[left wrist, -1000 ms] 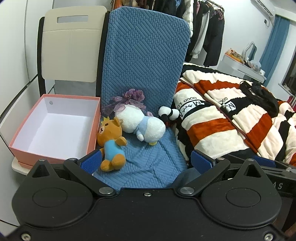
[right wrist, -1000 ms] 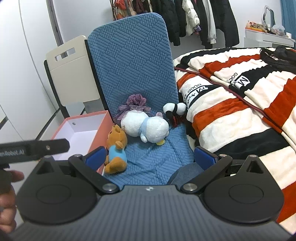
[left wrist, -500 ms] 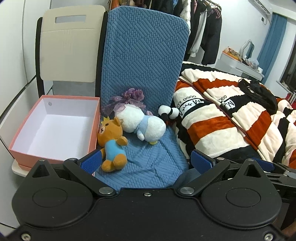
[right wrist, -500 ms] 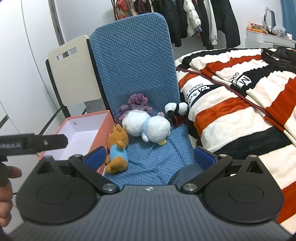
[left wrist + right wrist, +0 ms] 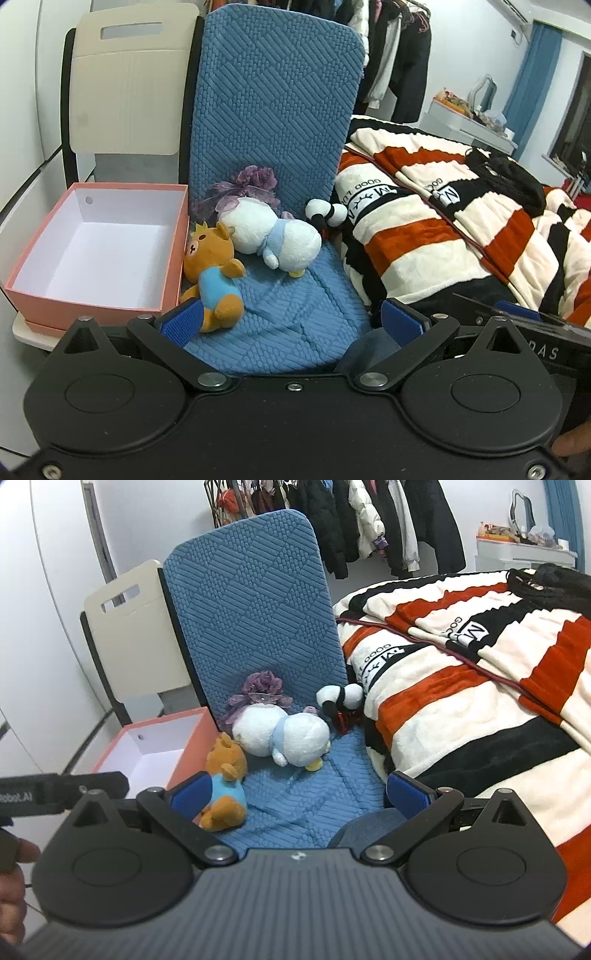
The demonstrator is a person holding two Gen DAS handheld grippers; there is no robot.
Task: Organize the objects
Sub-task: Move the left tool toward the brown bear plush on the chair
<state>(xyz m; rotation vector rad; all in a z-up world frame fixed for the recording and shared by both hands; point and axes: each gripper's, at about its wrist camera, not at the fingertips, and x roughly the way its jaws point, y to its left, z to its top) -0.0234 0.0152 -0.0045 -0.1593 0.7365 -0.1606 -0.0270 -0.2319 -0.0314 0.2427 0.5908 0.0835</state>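
Note:
On the blue padded chair seat (image 5: 295,314) lie an orange bear in a blue shirt (image 5: 214,269), a white plush with a pale blue scarf (image 5: 273,240), a purple fabric flower (image 5: 243,188) and a small panda plush (image 5: 327,214). An open pink box (image 5: 92,251), white inside and empty, stands left of the chair. My left gripper (image 5: 291,321) is open and empty, in front of the seat. My right gripper (image 5: 301,794) is open and empty, also short of the toys; the bear (image 5: 225,775), white plush (image 5: 284,734), panda (image 5: 340,698) and box (image 5: 155,746) show there.
A bed with a red, black and cream striped blanket (image 5: 461,229) lies right of the chair. A cream folding chair back (image 5: 129,85) stands behind the box. Clothes hang on a rack (image 5: 369,520) at the back. A white dresser (image 5: 524,554) stands far right.
Both grippers have moved a little closer to the chair, so the toys look slightly larger. Nothing was grasped, and the toys have not moved.

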